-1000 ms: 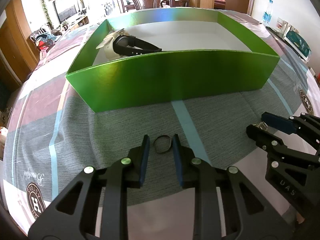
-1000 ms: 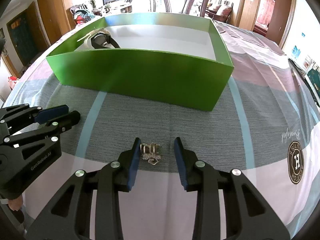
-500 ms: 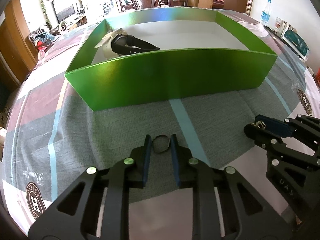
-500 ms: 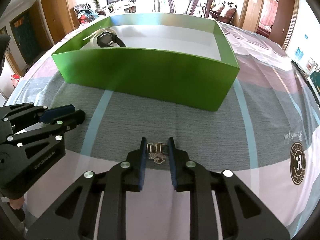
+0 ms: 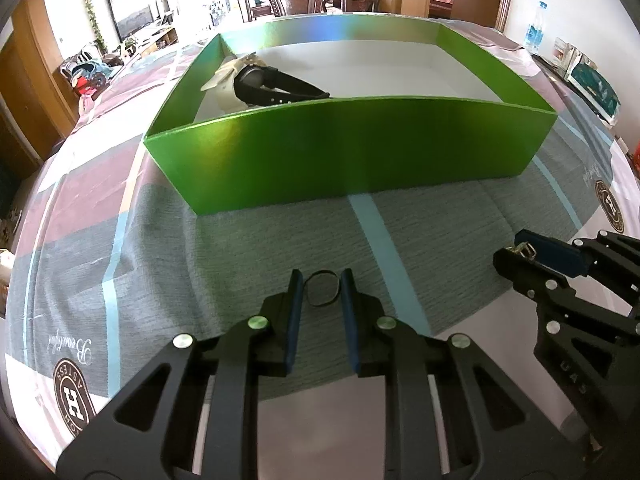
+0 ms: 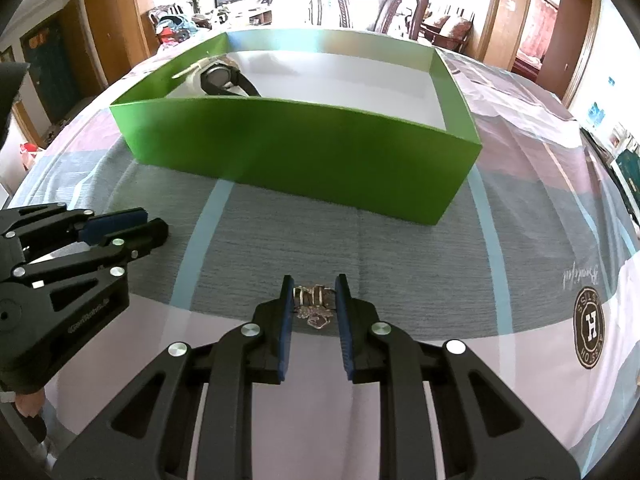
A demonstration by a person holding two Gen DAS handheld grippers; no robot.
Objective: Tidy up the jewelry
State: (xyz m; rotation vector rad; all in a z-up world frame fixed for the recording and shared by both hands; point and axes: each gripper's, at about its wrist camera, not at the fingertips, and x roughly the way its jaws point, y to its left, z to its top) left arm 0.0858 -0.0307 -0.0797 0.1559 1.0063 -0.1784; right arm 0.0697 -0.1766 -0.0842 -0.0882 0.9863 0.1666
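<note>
Standing beyond ring (image 5: 322,289) | green box (image 5: 348,152) | holding watch (image 5: 276,86)

Thin dark ring (image 5: 322,288) flat on cloth, ornate silver ring (image 6: 314,300), green box (image 5: 352,152) beyond

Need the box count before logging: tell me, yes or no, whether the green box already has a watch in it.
Yes, a black watch lies in the far left corner of the green box, resting against a pale item.
</note>
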